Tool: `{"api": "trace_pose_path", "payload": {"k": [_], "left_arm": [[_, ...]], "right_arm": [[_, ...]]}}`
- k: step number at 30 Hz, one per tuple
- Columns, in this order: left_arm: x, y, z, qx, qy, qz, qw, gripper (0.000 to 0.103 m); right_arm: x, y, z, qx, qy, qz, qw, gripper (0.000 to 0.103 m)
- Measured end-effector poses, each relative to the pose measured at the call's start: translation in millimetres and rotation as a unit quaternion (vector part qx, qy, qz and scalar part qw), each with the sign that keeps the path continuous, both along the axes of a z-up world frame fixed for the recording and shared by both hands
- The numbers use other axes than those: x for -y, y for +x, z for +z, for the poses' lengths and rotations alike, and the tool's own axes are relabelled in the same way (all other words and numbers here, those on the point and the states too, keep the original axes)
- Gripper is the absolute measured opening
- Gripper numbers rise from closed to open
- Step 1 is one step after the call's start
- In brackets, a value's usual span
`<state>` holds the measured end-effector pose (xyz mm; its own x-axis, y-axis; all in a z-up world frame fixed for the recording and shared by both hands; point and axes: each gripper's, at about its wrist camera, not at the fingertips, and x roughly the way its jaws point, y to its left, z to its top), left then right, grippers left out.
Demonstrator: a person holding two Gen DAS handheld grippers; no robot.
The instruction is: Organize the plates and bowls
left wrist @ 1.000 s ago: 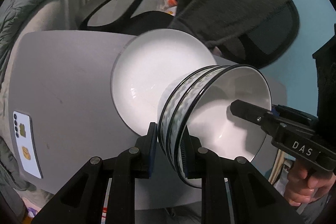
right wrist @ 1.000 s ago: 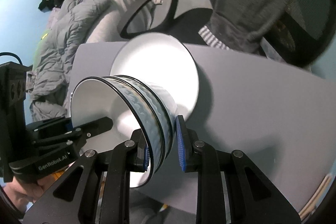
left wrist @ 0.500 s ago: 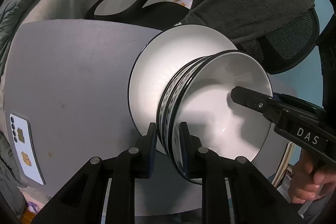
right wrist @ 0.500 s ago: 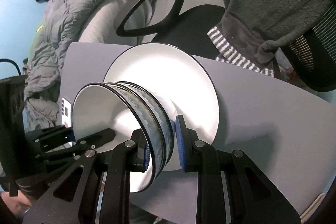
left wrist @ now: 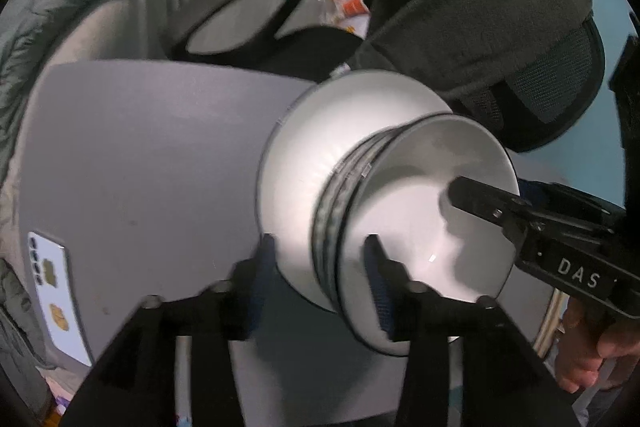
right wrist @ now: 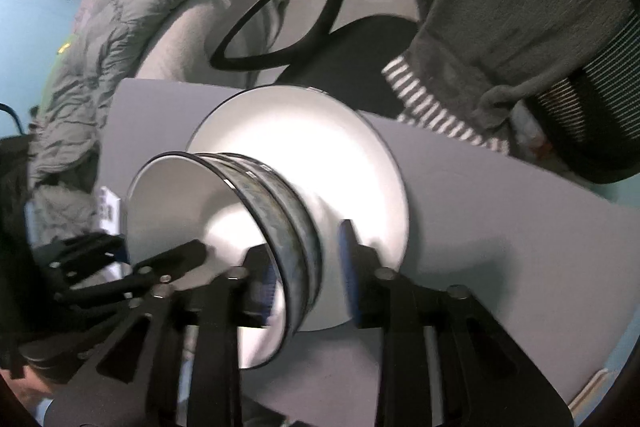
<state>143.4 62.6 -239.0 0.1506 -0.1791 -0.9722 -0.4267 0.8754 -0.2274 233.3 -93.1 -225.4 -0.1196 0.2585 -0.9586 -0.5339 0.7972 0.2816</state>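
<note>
Two nested white bowls with blue patterned rims [left wrist: 408,227] [right wrist: 224,223] sit on a white dark-rimmed plate [left wrist: 320,143] [right wrist: 320,131] on the grey table [left wrist: 140,155] [right wrist: 500,239]. My left gripper [left wrist: 320,279] is open, its fingers spread on either side of the bowls' near rim, apart from it. My right gripper [right wrist: 308,275] is open too, straddling the opposite rim; it shows in the left wrist view [left wrist: 500,211] with one finger over the bowl's inside. The frames are blurred.
A white phone [left wrist: 52,291] lies at the table's left edge. A black office chair [right wrist: 304,27] with a dark grey garment [right wrist: 520,7] stands behind the table. Grey bedding [right wrist: 132,27] lies further back.
Both grippers have opened and let go of the bowls' rim. The nested bowls have come down onto the plate.
</note>
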Motion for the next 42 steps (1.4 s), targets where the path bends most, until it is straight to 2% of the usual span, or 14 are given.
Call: {"api": "trace_pose_path", "payload": {"k": [1, 2, 5, 9, 13, 15, 17, 22, 26, 31, 36, 42], "left_arm": [[-1, -2, 4, 0.006, 0.008, -0.001, 0.9999, 0.055], [-1, -4, 9, 0.012, 0.019, -0.004, 0.9997, 0.056], [0, -13, 26, 0.027, 0.043, -0.014, 0.9986, 0.06], [8, -27, 66, 0.076, 0.072, -0.037, 0.9938, 0.067], [10, -42, 103, 0.121, 0.088, -0.032, 0.9883, 0.074], [11, -49, 122, 0.145, 0.102, -0.023, 0.984, 0.077], [10, -57, 138, 0.158, 0.113, -0.012, 0.9808, 0.078], [4, -74, 174, 0.18, 0.1, 0.023, 0.9783, 0.081], [3, -85, 195, 0.198, 0.1, 0.032, 0.9746, 0.081], [5, -95, 209, 0.206, 0.106, 0.024, 0.9724, 0.082], [16, -105, 221, 0.211, 0.144, 0.001, 0.9669, 0.082], [25, -112, 230, 0.221, 0.152, -0.013, 0.9633, 0.082]], "right_arm": [[1, -1, 3, 0.018, -0.008, 0.0, 1.0, 0.049], [3, -2, 7, 0.032, -0.013, -0.001, 0.999, 0.055], [9, -4, 21, 0.058, -0.019, -0.005, 0.998, 0.06], [17, -10, 56, 0.093, -0.01, -0.019, 0.995, 0.062], [26, -23, 103, 0.165, 0.004, -0.029, 0.986, 0.062], [31, -31, 127, 0.194, 0.013, -0.034, 0.98, 0.068], [33, -36, 141, 0.207, 0.021, -0.038, 0.977, 0.068], [44, -50, 174, 0.208, 0.045, -0.057, 0.975, 0.069], [53, -62, 193, 0.212, 0.058, -0.077, 0.973, 0.069], [59, -77, 214, 0.233, 0.062, -0.089, 0.966, 0.069], [65, -93, 229, 0.263, 0.048, -0.09, 0.959, 0.069], [69, -105, 233, 0.261, 0.049, -0.096, 0.959, 0.069]]}}
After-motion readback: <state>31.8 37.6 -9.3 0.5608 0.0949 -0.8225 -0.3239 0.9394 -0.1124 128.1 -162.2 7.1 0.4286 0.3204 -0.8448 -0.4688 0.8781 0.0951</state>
